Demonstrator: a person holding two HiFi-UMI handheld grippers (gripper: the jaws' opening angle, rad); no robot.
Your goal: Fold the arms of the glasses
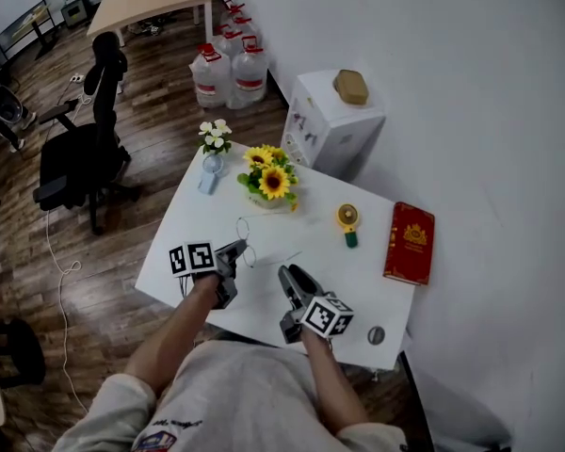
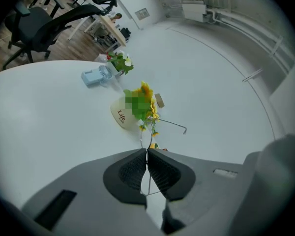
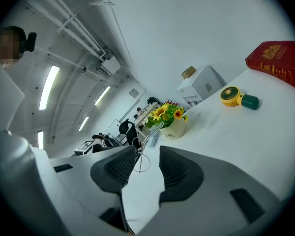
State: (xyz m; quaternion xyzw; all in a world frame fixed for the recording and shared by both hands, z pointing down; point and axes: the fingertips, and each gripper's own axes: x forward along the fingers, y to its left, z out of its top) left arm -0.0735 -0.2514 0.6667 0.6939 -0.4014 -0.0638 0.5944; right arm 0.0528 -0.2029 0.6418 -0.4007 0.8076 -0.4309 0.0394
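The thin wire glasses (image 1: 245,238) hang just above the white table (image 1: 184,229), left of centre. My left gripper (image 1: 236,250) is shut on them: in the left gripper view the pads (image 2: 160,173) pinch the wire rim (image 2: 148,132), and one arm (image 2: 174,124) sticks out to the right, unfolded. My right gripper (image 1: 290,273) stands to the right of the glasses, pointing at them, jaws partly apart. In the right gripper view the wire frame (image 3: 143,154) shows in the gap ahead of the pads (image 3: 179,173), which do not touch it.
A pot of sunflowers (image 1: 268,182) and a small blue vase (image 1: 210,163) stand at the table's far side. A yellow hand fan (image 1: 347,219) and a red book (image 1: 410,243) lie to the right. An office chair (image 1: 80,153) stands left of the table.
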